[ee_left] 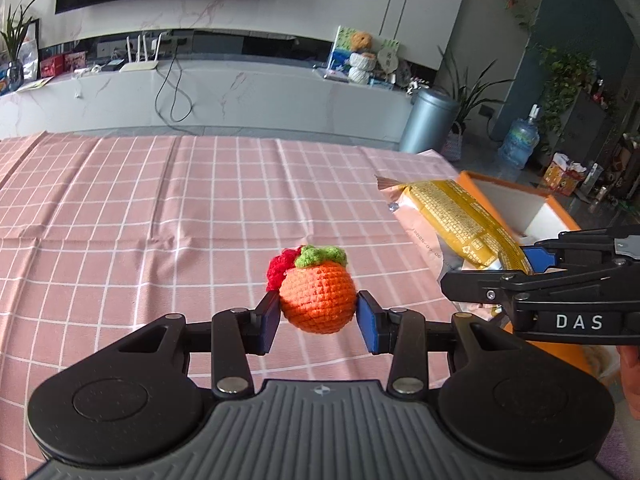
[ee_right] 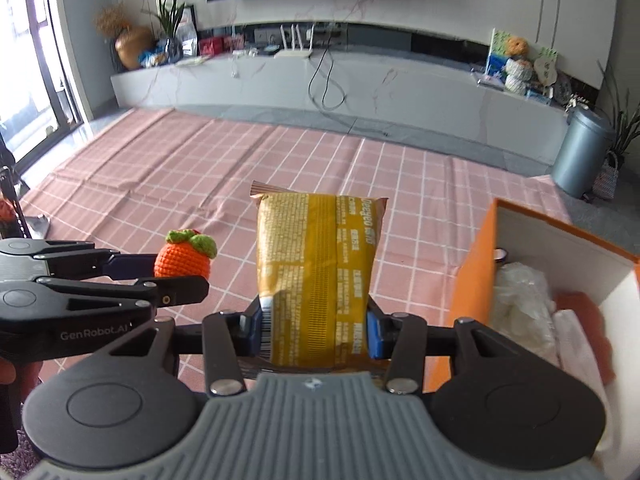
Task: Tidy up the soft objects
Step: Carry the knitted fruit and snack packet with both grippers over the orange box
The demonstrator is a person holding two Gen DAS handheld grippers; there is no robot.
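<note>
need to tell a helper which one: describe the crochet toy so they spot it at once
Above the pink checked cloth, left of the orange box, the left hand-held gripper grips it. It's the crochet orange fruit, round, green-topped, unlike the flat yellow packet.

Left gripper [ee_left: 318,314], black with blue pads, tilted downward, both pads pressed against the sides of a round orange crocheted fruit [ee_left: 318,300] topped with green leaves. Right gripper [ee_right: 316,326], same black build, also angled downward, jaws clamped on the lower end of a yellow crinkled snack packet [ee_right: 316,272]. Side by side, close together, each seen edge-on from the other's camera; a bit of a hand [ee_left: 630,376] at the right gripper's handle.
</note>
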